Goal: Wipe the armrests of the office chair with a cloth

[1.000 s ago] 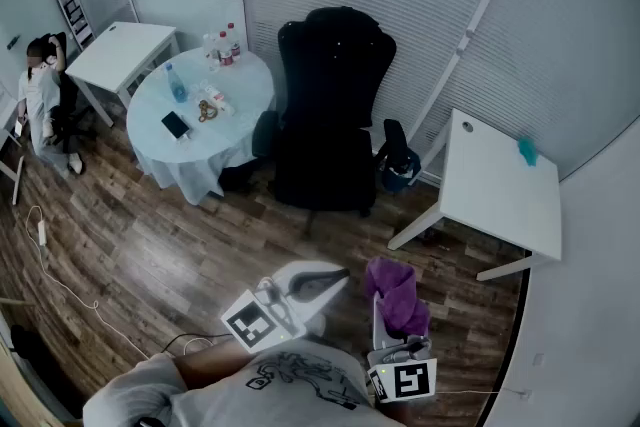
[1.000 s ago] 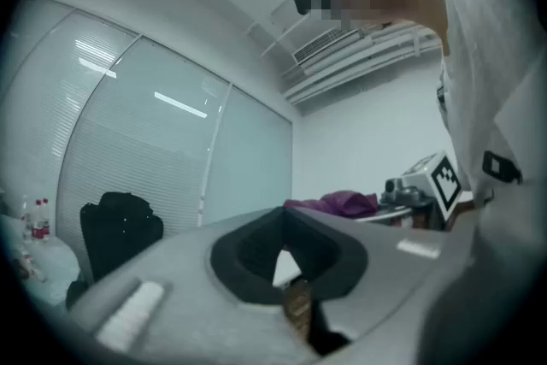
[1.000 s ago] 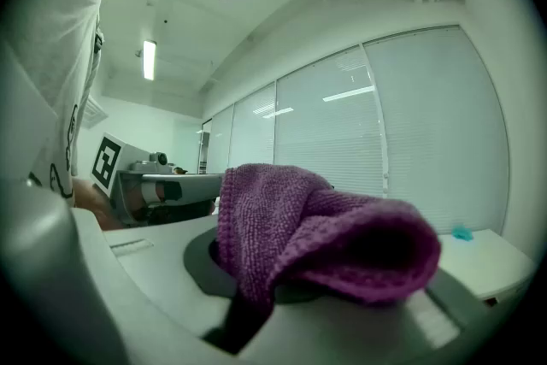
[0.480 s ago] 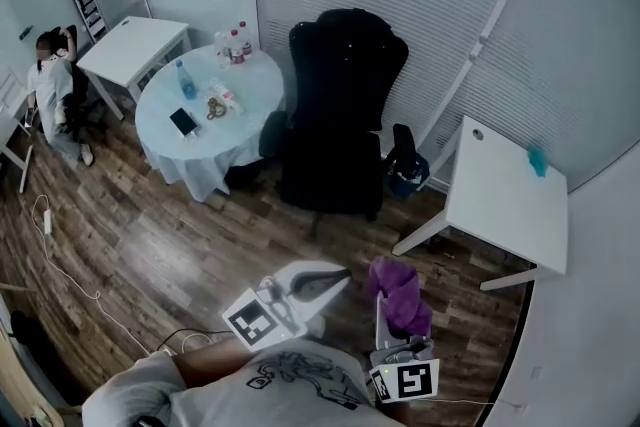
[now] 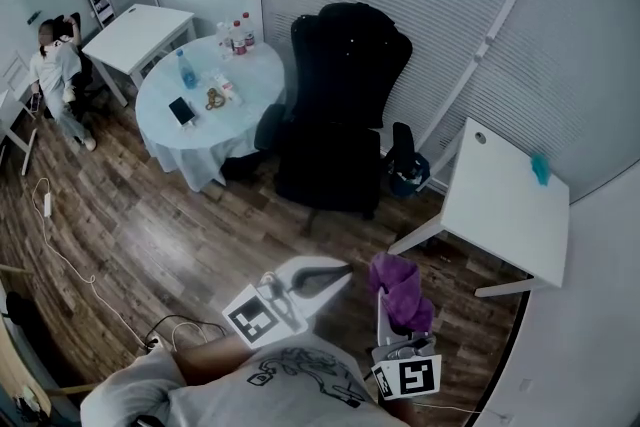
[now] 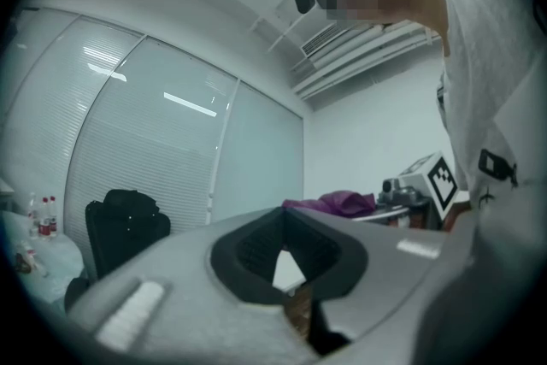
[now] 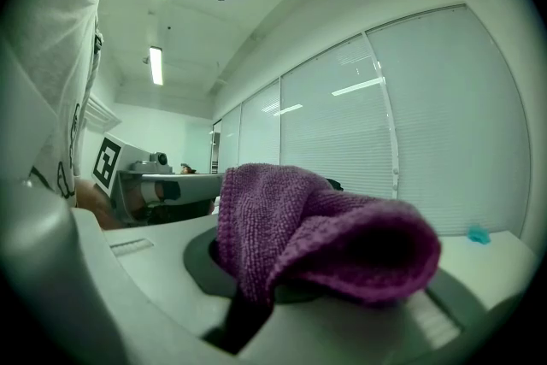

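The black office chair (image 5: 338, 105) stands against the blinds, far ahead of both grippers. Its left armrest (image 5: 267, 127) and right armrest (image 5: 397, 147) show as dark pads beside the seat. My right gripper (image 5: 383, 307) is low in the head view, shut on a purple cloth (image 5: 401, 291) that drapes over its jaws. In the right gripper view the cloth (image 7: 316, 226) hides the fingertips of that gripper (image 7: 256, 295). My left gripper (image 5: 335, 273) is beside it, jaws together and holding nothing. The left gripper view shows the same of this gripper (image 6: 286, 248).
A round table (image 5: 160, 120) with bottles and a phone stands left of the chair. A white desk (image 5: 505, 205) is at the right, another white desk (image 5: 135, 33) at the back left. A seated person (image 5: 55, 70) is far left. Cables (image 5: 60, 255) lie on the wood floor.
The head view has shifted slightly, so the chair and tables sit a little further right and up. Both grippers keep their places, and the cloth stays in the right one.
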